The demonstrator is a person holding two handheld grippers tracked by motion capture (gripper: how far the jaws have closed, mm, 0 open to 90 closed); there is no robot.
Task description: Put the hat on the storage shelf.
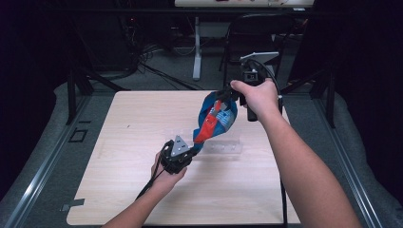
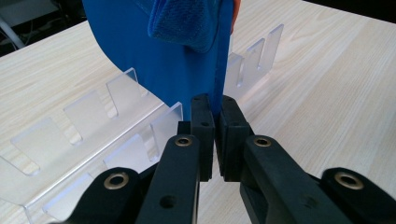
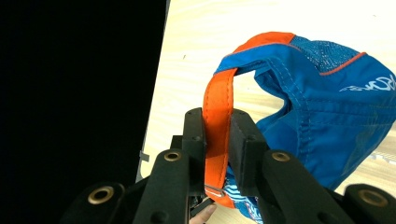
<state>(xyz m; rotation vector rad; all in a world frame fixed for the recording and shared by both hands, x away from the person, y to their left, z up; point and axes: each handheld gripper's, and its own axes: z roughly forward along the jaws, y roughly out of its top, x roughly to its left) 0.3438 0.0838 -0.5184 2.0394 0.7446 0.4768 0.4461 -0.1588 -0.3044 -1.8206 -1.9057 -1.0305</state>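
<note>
- Blue-and-orange fabric cap [image 1: 215, 118] hangs in the air above the far half of the wooden table [image 1: 119, 190], stretched between both grippers.
- Right gripper [image 3: 217, 144] is clamped on the cap's orange rear strap [image 3: 218, 107], carrying the upper end high.
- Left gripper [image 2: 215, 135] is pinched on the blue brim edge [image 2: 140, 51] at the lower end; judged to steady and orient the cap.
- Clear acrylic slotted rack [image 2: 93, 121] lies on the table directly beneath, a probable destination.
</note>
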